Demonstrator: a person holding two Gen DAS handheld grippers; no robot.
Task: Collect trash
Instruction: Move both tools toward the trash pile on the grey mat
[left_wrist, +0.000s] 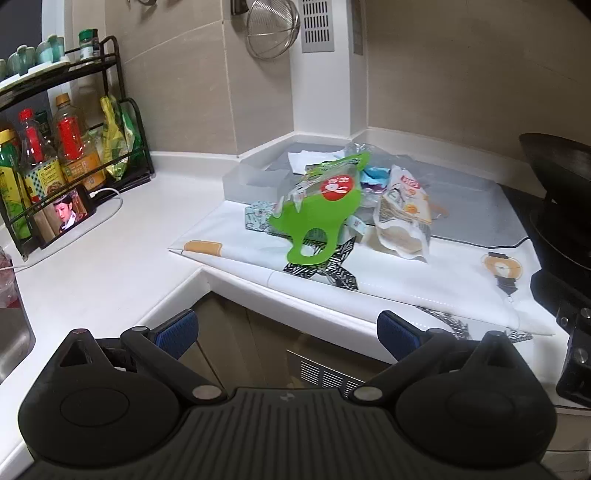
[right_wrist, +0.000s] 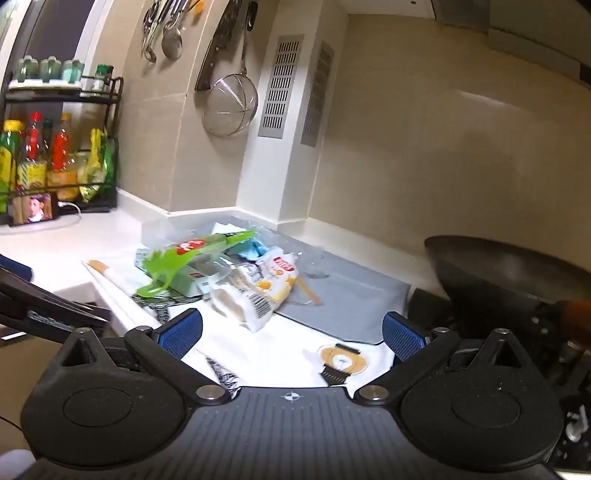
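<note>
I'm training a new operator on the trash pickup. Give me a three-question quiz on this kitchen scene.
1. True or false: the left gripper already grips a wrapper.
2. What sits on top of the trash pile? A) green-edged bag B) a spoon C) a cup
3. Fill in: right of the pile stands a dark ____.

Key:
1. False; both it and the right gripper stand open and empty.
2. A, the green-edged bag.
3. Wok.
</note>
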